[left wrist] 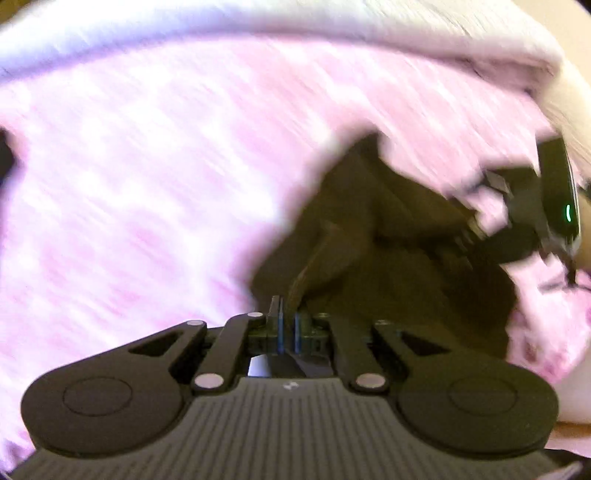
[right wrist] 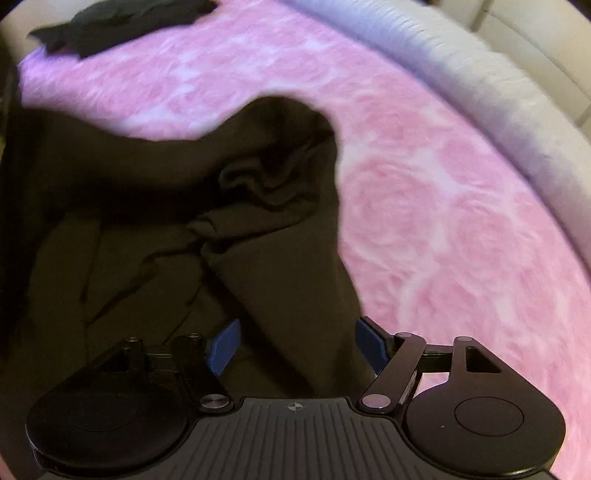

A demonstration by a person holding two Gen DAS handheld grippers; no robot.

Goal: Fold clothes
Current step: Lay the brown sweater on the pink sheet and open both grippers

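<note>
a dark garment [right wrist: 155,229] is lying rumpled on a pink bed [right wrist: 443,206]. it is looking soft, limp and light, best pinched at an edge or corner. the left gripper [left wrist: 288,314] is holding a fold of it, fingers nearly together. the right gripper [right wrist: 295,343] is hanging wide apart around a ridge of cloth, gripping nothing. only the right view is showing another dark item [right wrist: 122,26] further off; the left view is blurring.

Dark garment [right wrist: 273,236]: matt, soft wrinkled cloth; pink blanket [right wrist: 443,206]: fuzzy plush with rose pattern; right gripper [right wrist: 295,345]: matt black ribbed plastic, shiny metal pivot pins, blue pads [right wrist: 225,345].
</note>
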